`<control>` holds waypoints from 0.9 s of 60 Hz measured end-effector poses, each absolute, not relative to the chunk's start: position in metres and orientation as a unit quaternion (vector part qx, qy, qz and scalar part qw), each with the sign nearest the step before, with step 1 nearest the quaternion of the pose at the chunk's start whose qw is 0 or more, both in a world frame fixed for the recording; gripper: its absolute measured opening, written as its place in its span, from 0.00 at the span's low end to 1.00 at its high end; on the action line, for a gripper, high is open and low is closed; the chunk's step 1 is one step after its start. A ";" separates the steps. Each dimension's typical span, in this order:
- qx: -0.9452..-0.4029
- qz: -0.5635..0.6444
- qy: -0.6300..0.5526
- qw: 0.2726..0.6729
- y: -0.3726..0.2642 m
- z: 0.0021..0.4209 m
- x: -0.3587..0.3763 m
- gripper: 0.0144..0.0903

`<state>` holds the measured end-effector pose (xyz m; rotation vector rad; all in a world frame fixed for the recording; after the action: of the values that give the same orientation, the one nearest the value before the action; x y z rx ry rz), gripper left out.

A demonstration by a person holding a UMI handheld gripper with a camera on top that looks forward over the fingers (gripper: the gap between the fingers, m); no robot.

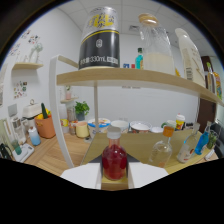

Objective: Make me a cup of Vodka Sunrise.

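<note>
your fingers [115, 176] have the small round flask of red liquid [114, 161] between them, their white tips close on either side of its belly, but you cannot tell from here whether they actually press on the glass. the flask stands upright with a pale stopper, over a wooden worktop [145, 147].

just to the right of the flask sits a clear glass flask [161, 152] with an orange cap, and further right of it a clear bottle and a blue-capped one lean near each other. beyond the flask, along the back of the worktop, runs a row of white bowls [131, 126] and cups. to the left of the flask are a yellow mug [81, 129], an orange pot [45, 126] and a potted plant [80, 109].

above the flask a wooden shelf [125, 78] crosses on white posts, carrying a black and white can [99, 39] marked 330ml, a tall glass jug [157, 47] of pale liquid and a white carton [190, 55]. the nearest post stands just left of the flask.
</note>
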<state>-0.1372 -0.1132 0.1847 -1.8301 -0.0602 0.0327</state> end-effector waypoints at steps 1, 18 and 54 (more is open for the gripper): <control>-0.792 0.017 -0.026 0.609 -0.115 0.185 -0.138 0.27; -0.780 0.009 -0.050 0.623 -0.170 0.198 -0.120 0.26; -0.727 0.328 0.267 0.541 -0.213 0.183 -0.058 0.26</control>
<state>-0.0578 -0.2128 0.1834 -1.7278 0.6334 0.7805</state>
